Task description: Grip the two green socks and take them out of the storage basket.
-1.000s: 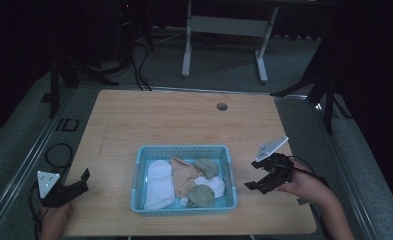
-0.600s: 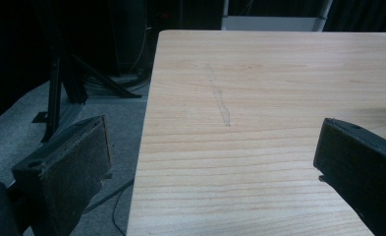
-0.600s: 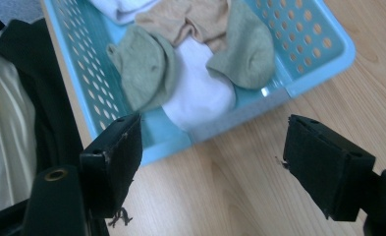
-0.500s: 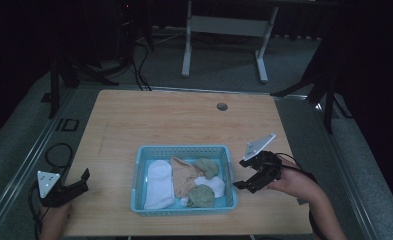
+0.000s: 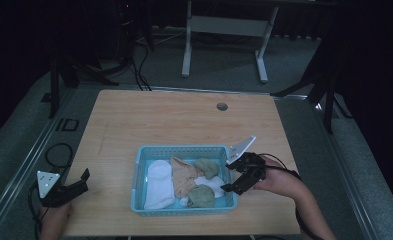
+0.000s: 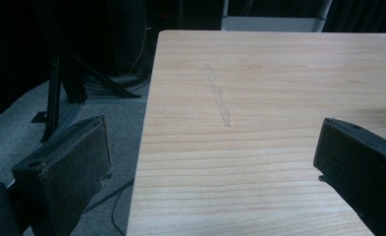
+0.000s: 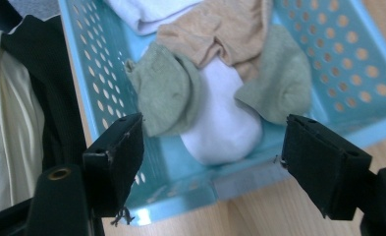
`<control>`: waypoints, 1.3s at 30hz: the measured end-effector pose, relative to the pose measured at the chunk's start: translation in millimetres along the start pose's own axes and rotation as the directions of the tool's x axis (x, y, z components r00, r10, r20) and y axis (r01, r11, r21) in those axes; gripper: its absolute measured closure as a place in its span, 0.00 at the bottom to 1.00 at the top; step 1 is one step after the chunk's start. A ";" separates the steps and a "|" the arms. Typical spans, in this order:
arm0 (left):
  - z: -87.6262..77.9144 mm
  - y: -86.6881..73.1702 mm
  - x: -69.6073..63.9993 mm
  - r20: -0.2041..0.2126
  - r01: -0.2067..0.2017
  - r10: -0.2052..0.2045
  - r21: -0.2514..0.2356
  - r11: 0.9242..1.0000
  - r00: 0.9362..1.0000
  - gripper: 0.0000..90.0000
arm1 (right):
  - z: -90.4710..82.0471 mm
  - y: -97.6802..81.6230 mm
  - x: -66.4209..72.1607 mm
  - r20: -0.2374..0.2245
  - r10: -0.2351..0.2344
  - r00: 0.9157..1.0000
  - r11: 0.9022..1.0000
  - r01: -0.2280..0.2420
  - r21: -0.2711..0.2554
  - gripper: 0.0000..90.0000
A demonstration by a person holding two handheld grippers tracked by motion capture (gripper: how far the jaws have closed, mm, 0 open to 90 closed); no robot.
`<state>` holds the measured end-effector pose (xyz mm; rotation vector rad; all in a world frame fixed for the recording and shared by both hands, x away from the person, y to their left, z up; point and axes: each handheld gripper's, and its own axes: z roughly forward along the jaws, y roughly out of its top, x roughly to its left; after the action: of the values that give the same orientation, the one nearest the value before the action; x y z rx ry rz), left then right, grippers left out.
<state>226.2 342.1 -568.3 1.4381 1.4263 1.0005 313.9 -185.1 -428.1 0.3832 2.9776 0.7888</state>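
Note:
A light-blue perforated basket [image 5: 184,149] stands at the front middle of the wooden table. In it lie a white sock [image 5: 159,182], a tan sock [image 5: 184,175] and two green socks [image 5: 206,166] [image 5: 201,196]. My right gripper [image 5: 227,175] hangs over the basket's right rim, jaws open and pointing in. They have just been closing a little, with nothing pressed between them. In the right gripper view the jaws [image 7: 215,130] frame a rolled white sock [image 7: 220,98] flanked by green socks [image 7: 166,93] [image 7: 279,78]. My left gripper [image 5: 81,182] rests open at the table's front left edge [image 6: 215,142].
A small round hole [image 5: 222,106] marks the table's far side. A white metal stand [image 5: 224,30] and dark tripod legs [image 5: 64,75] rise behind the table. A black cable [image 5: 59,150] loops on the grey floor at the left. Bare wood [image 6: 279,73] stretches ahead of the left gripper.
My right gripper has moved left and slightly down, from beside the basket to over its right rim. The left gripper has stayed where it was.

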 end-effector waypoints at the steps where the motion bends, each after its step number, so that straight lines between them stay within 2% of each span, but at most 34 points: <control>1: 0.0 0.0 -0.1 0.000 0.001 -0.001 -0.001 1.000 1.000 0.00 | 2.7 1.3 0.1 -0.005 -0.004 1.000 1.000 0.004 0.001 0.30; 9: -0.2 -0.1 0.2 0.005 0.002 -0.002 -0.001 1.000 1.000 0.00 | 24.7 10.1 3.5 -0.051 -0.025 0.998 0.999 0.027 0.026 0.31; 14: -0.1 -0.1 0.2 0.005 0.002 -0.002 -0.001 1.000 1.000 0.00 | 42.6 16.3 6.5 -0.078 -0.040 0.996 0.997 0.045 0.064 0.38; 19: -0.1 -0.1 0.2 0.006 0.002 -0.002 -0.001 1.000 1.000 0.00 | 54.6 21.4 6.0 -0.060 -0.057 0.997 0.996 0.061 0.064 0.48; 25: -0.1 0.0 0.1 0.007 0.000 0.000 -0.001 1.000 1.000 0.00 | 69.4 24.5 5.5 -0.072 -0.090 0.993 0.992 0.096 0.086 0.60; 31: -0.1 0.0 0.1 0.007 -0.002 0.002 0.000 1.000 1.000 0.00 | 81.3 28.1 4.0 -0.082 -0.108 0.991 0.988 0.116 0.101 0.65; 35: -0.1 0.0 0.2 0.009 -0.001 0.001 0.000 1.000 1.000 0.00 | 87.2 30.5 2.3 -0.109 -0.100 0.989 0.987 0.112 0.115 0.66; 39: -0.1 0.0 0.3 0.009 0.000 0.000 0.000 1.000 1.000 0.00 | 91.1 31.2 3.5 -0.135 -0.103 0.985 0.984 0.121 0.134 0.72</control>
<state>226.1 342.4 -568.3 1.4408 1.4197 0.9932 326.6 -114.1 -491.9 0.1727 3.1521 0.6154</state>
